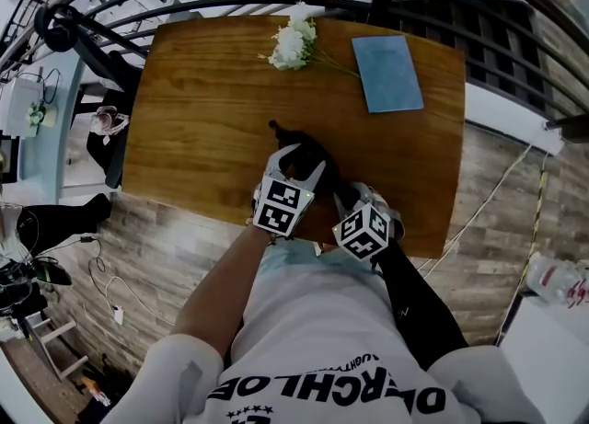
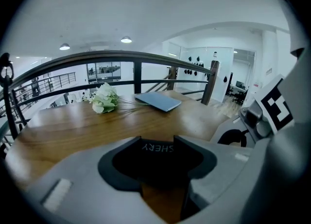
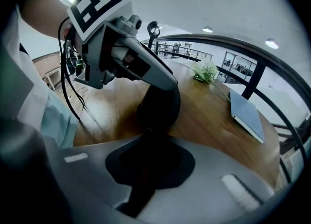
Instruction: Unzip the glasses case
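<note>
The left claw [image 2: 158, 143] is clenched across the black glasses case [image 2: 158, 162]. Just beside it, the right claw [image 3: 151, 139] is clenched on a thin black strip [image 3: 141, 191] leaving the case's near end. White flowers [image 1: 293, 45] and a blue notebook [image 1: 386, 73] lie well apart, far across the counter [image 1: 202, 119]. The case's long axis slants toward the flowers, between the 2 claws.

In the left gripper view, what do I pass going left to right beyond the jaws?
White flowers → blue notebook → dark railing post → right gripper
</note>
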Motion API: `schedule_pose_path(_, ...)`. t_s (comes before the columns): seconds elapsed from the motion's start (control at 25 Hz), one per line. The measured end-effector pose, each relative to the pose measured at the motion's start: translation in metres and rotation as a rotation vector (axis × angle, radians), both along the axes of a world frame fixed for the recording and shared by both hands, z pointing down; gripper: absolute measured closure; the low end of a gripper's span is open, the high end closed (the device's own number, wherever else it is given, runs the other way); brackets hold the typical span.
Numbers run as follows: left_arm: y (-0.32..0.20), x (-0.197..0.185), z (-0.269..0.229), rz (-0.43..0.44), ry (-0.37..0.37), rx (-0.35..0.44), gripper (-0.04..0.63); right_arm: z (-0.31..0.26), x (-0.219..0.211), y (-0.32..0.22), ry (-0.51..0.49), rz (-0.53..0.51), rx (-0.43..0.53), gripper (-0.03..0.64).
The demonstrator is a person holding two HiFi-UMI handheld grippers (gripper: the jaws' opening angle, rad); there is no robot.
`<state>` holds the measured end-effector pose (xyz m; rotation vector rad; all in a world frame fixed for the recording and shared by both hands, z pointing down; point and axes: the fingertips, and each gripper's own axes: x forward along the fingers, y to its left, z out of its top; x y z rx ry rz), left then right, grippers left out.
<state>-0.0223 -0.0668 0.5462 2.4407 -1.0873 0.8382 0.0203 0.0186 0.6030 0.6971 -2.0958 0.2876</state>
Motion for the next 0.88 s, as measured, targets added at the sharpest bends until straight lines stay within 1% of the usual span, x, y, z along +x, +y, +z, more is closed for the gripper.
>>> schedule_pose_path(0.36,0.0,0.001,0.0,0.016,0.013,-0.002,0.387,0.001,0.011,-0.01,0.017,0.035,0.013,0.586)
schedule_pose_path(0.88,0.0,0.0,-0.001,0.023,0.016,-0.001,0.39,-0.002,0.015,-0.027,0.055,0.044,0.044,0.586)
